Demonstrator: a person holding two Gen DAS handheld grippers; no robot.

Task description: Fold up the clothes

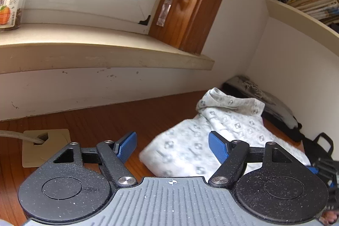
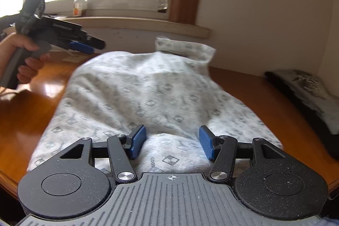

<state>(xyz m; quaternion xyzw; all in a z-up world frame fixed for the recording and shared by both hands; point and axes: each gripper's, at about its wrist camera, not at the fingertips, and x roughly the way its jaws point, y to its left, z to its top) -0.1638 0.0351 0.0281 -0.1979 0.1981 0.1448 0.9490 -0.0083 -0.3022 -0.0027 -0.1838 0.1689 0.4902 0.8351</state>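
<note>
Blue pads on the right hand-held gripper (image 2: 172,142) stand apart with nothing pinched between them. They hang just over the near edge of the soft white cotton garment with small grey square prints (image 2: 148,99). It lies in a puffy heap on the shiny brown wooden counter (image 2: 264,99).

The left hand-held gripper (image 1: 172,146) is wide apart too and holds nothing. It sits off to the left side of the garment, held by a hand (image 2: 23,56).

The cloth looks light, floppy and easy to bunch up. It will not slip much on the pads, but it will sag if only one spot is pinched. I think a good place to grab is a thin edge or corner, one on each side, not the fat middle. The neck end (image 2: 184,49) sticks up at the far side.
</note>
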